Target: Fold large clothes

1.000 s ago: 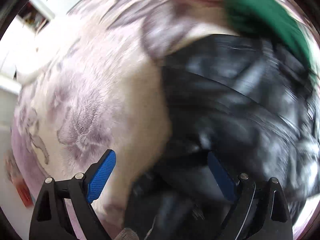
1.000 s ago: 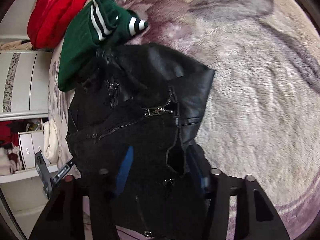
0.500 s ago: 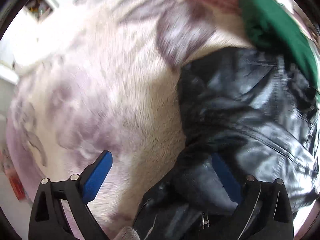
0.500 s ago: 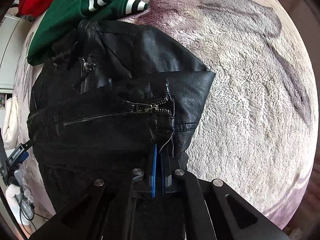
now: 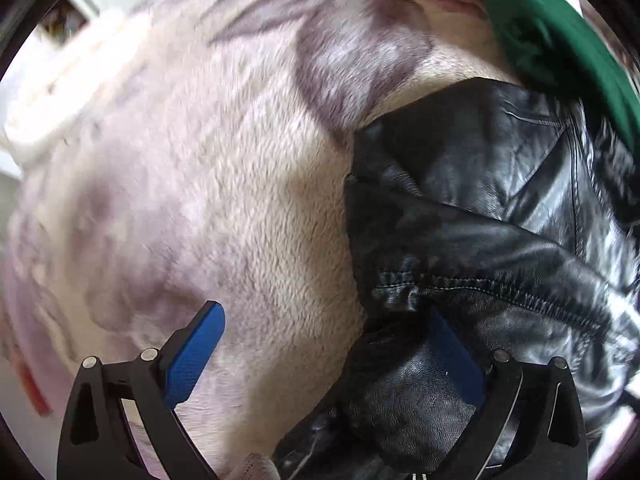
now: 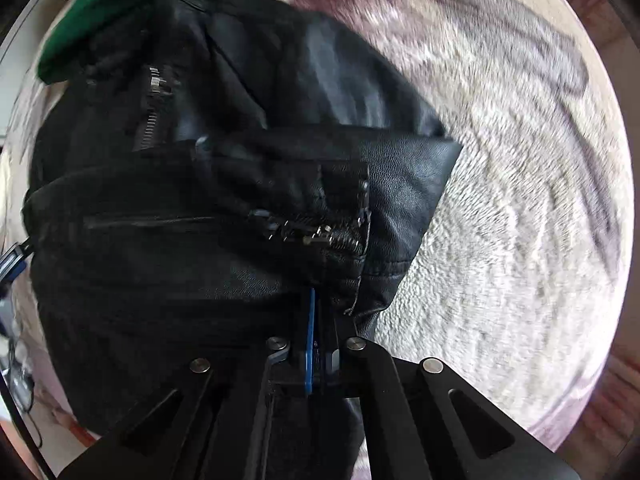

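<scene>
The right gripper [image 6: 320, 320] has its jaws pressed together on an edge of the black jacket [image 6: 208, 240], right at the zip end; a second ago those jaws stood spread over the same spot, so the pinch is new and that side looks ready to be lifted or drawn over for a fold. The left gripper [image 5: 332, 344] has jaws spread wide: the right-hand blue pad lies against a bunched piece of jacket leather, the left-hand pad hangs over bare blanket [image 5: 208, 208], and nothing is clamped. Over the last second it has edged closer along the jacket's border, so a second hold seems to be the step in hand. Beyond both pairs of jaws the jacket lies crumpled on the blanket-covered bed, partly doubled on itself, with a green garment [image 6: 120, 16] touching its far edge. Motion blur smears the blanket in both views. The jacket's near part runs under the right gripper body and out of view, so its full outline and which part is pinched cannot be told.
</scene>
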